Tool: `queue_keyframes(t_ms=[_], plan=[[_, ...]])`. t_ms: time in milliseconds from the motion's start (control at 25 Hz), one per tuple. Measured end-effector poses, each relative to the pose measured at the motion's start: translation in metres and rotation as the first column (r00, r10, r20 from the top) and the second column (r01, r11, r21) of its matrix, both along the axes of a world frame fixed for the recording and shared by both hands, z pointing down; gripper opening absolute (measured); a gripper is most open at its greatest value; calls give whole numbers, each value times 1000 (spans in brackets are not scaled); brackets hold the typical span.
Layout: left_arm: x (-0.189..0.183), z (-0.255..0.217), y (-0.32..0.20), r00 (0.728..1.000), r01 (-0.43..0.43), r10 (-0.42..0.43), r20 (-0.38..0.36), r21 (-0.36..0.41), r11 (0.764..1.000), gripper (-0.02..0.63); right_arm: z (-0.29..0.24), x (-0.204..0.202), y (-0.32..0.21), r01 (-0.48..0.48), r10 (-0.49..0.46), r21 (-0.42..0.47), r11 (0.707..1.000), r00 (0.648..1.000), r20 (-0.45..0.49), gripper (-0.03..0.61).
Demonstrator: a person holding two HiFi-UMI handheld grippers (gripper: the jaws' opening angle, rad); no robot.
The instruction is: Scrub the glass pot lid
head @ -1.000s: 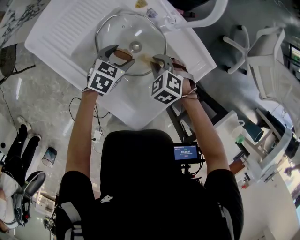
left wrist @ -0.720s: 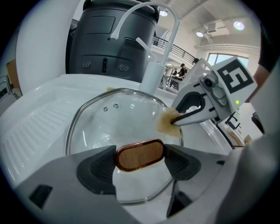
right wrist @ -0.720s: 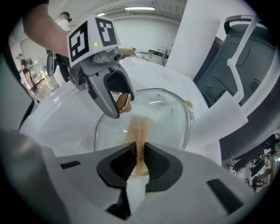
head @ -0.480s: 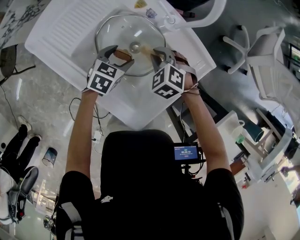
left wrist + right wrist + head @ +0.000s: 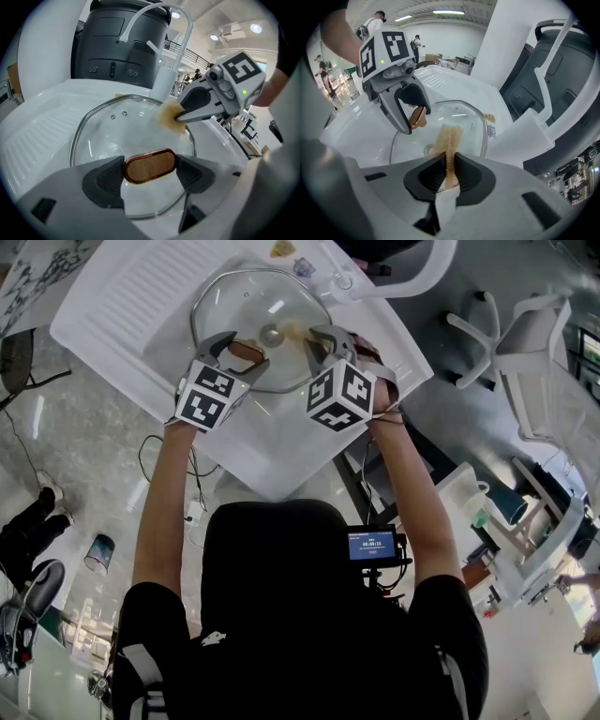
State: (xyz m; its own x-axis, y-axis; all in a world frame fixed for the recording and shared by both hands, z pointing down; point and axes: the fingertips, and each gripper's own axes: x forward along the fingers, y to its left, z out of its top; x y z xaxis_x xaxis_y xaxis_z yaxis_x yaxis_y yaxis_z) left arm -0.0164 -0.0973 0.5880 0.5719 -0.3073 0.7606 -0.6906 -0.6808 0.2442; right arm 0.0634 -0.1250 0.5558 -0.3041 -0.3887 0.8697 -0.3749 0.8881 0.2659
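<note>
Lid (image 5: pixel 246 298) lies in the sink (image 5: pixel 112 306), toward 12 o'clock in the head view. My left gripper (image 5: pixel 150 167) is closed on the copper handle (image 5: pixel 149 165), one pad on each end, jaws held about half apart by it. My right gripper (image 5: pixel 449 174) is clamped almost fully closed on a thin tan sponge (image 5: pixel 450 135), which sticks out past the tips onto the glass.

Step in hand, as I read it: scrub while the left steadies.
- Hold the handle firmly so the lid can't spin or slide in the basin.
- Lay the sponge flatter; right now it meets the glass nearly edge-on, so little of it touches.
- Work short strokes from the centre out to the rim, with light pressure. The sponge is floppy and will fold if I push hard.
- Watch the two grippers. They sit near each other over the lid and could knock together.

View differences:
- The left gripper view shows the sponge at 2 o'clock on the lid, near the rim, and the faucet (image 5: pixel 157 23) at 12. The head view barely shows the sponge.
- The right gripper view shows the sponge pinched between the pads and the centre screw (image 5: pixel 427 150) at its 9 o'clock.
- Only the head view shows both arms and the whole sink.
</note>
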Motion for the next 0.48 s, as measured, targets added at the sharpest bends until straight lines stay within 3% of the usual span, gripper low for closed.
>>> queue_keyframes(t_ms=[480], plan=[[-1,0,0,1000,-2,2,-7,1,1000,318,-11,-6,-17,-12,12,65,998,1000,10,32]])
